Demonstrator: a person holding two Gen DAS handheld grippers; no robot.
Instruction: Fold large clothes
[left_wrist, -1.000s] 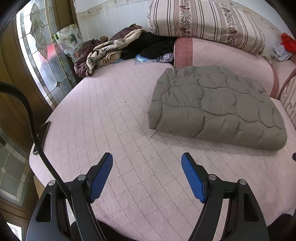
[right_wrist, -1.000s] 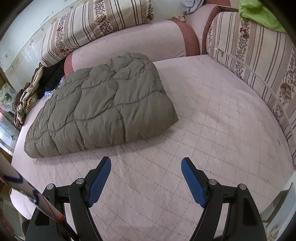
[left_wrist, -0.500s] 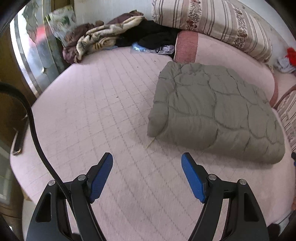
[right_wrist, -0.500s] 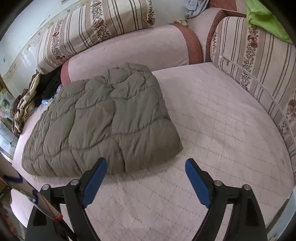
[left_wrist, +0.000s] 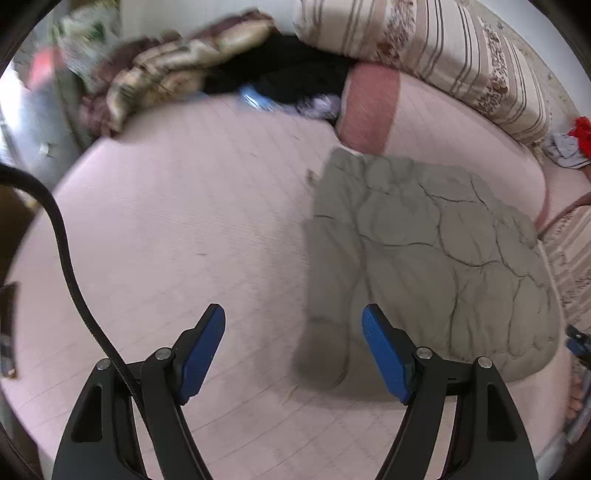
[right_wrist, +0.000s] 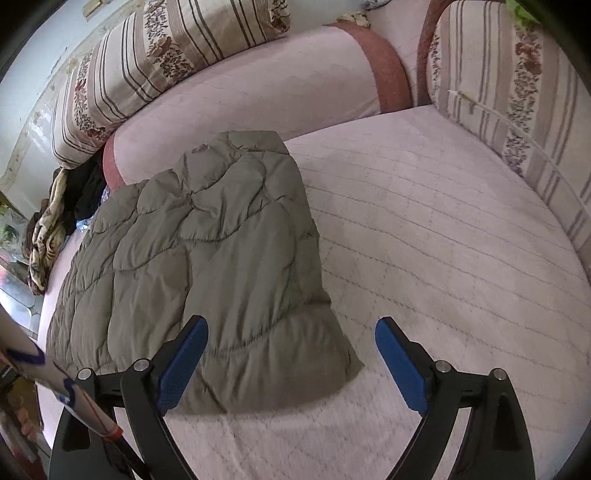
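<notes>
A folded grey-green quilted jacket (left_wrist: 424, 258) (right_wrist: 207, 266) lies on the pink quilted bed (left_wrist: 177, 229) (right_wrist: 424, 236). My left gripper (left_wrist: 293, 350) stands open above the jacket's near left corner, which lies in line with the gap between the blue pads (left_wrist: 384, 354); no pad touches it. My right gripper (right_wrist: 291, 363) hangs over the jacket's near right corner, its jaws still opening wide. That corner shows between its blue pads (right_wrist: 183, 362), which do not press on it.
Striped floral cushions (left_wrist: 436, 55) (right_wrist: 517, 96) and a pink bolster (right_wrist: 258, 99) ring the bed's far side. A heap of other clothes (left_wrist: 192, 70) lies at the far left. A black cable (left_wrist: 70, 266) hangs on the left. Bare mattress spreads left and right of the jacket.
Both grippers have moved in toward the jacket, which now fills more of each view with a near corner between the pads. The right jaws have spread wider; the left ones kept their gap.
</notes>
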